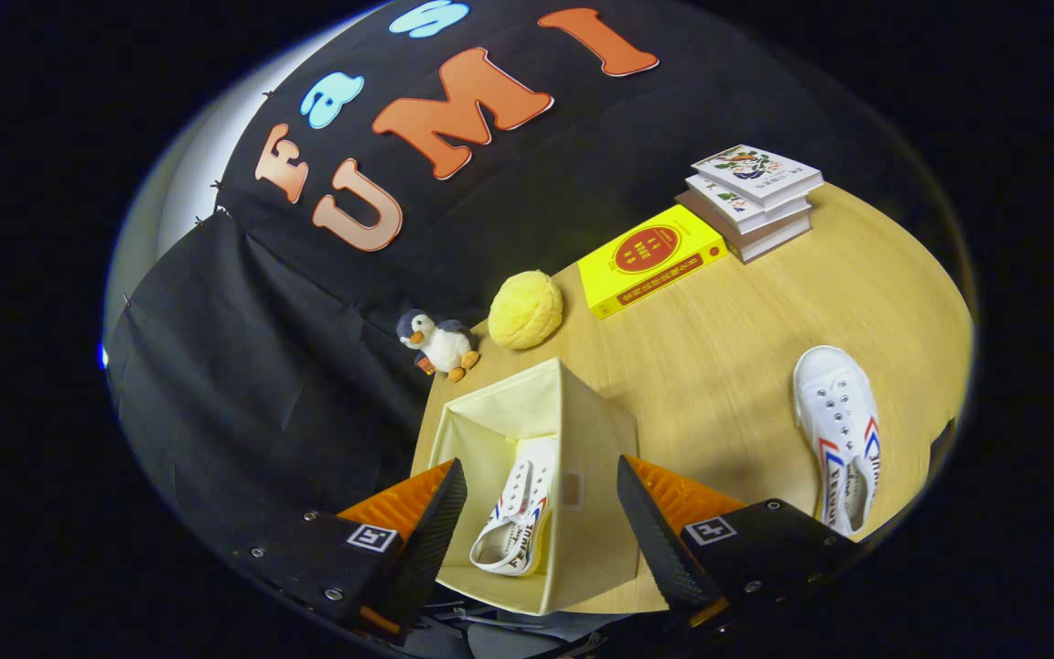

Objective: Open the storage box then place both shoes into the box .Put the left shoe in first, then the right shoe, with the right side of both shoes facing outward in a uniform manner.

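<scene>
- Gripper (541,517) fingers are standing spread, gripping nothing.
- One shoe (515,517) is lying inside the open storage box (582,430), between the fingers.
- Second shoe (840,435) is resting on the counter (728,348), apart from the box.

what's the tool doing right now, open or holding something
Tool: open, holding nothing; its fingers stand apart over the pale yellow fabric storage box, where one white canvas shoe lies inside. The other white canvas shoe is on the wooden table.

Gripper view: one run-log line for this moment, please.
gripper: open, empty | storage box: open, one shoe inside | second shoe: on table
</scene>
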Available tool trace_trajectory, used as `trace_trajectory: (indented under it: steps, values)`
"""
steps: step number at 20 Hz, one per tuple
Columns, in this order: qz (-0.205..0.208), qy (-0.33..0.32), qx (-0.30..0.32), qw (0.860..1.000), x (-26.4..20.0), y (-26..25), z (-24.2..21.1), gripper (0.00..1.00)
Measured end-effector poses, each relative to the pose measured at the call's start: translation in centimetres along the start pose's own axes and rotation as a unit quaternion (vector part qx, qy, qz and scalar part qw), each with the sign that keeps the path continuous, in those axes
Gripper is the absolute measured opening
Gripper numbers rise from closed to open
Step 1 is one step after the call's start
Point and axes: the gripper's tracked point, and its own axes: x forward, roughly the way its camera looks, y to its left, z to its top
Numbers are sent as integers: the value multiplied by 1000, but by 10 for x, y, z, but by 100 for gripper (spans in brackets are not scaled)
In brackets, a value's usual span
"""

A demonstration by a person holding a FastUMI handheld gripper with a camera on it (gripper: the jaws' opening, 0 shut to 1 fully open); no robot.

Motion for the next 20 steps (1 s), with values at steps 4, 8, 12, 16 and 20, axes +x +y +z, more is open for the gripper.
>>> trace_trajectory:
  steps: [4, 8, 12, 16, 20]
  values:
    - [-45, -4, 9, 999, -18, -63, 15, 98]
    - [-91, 2, 6, 996, -30, -124, 21, 98]
    - [-129, 30, 7, 991, -33, -184, 9, 98]
    - [-159, 76, 6, 984, -30, -234, -14, 88]
    - [-167, 113, -4, 980, -24, -259, -32, 74]
